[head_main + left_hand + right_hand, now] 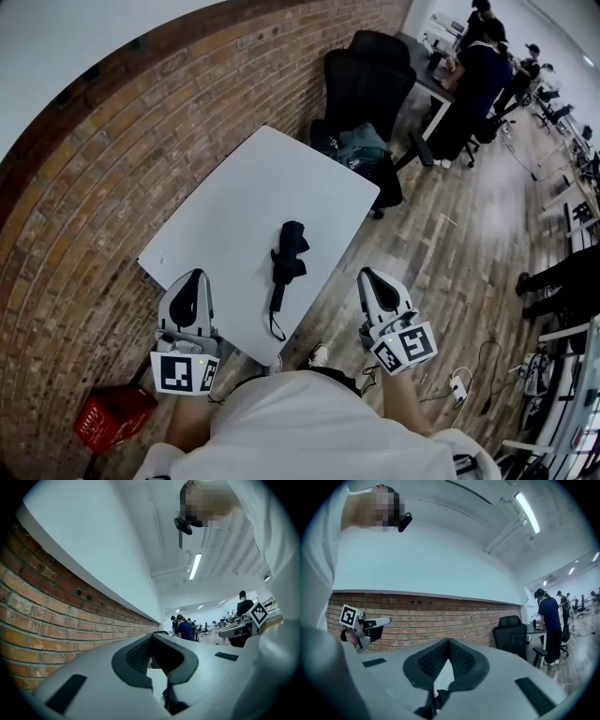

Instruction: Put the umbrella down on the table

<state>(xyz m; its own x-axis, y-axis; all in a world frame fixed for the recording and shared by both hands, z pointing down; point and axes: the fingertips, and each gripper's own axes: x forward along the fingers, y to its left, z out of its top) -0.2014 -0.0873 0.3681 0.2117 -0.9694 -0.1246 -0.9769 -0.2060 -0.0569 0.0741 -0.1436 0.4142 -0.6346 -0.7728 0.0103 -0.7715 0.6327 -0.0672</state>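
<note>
Though left gripper [194,275] and right gripper [367,273] are closed empty, umbrella [290,253] lies on table [234,192].

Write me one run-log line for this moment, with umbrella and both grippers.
umbrella: lying folded on table | left gripper: shut, empty | right gripper: shut, empty

No word, brand or number can be read anywhere. The only signs are black-and-white square code markers: two faces show on the left cube [185,373] and two on the right cube [405,347] in the head view. Each gripper view catches one marker on the other cube – right cube [258,612], left cube [348,615] – blocky patterns, no lettering.
</note>
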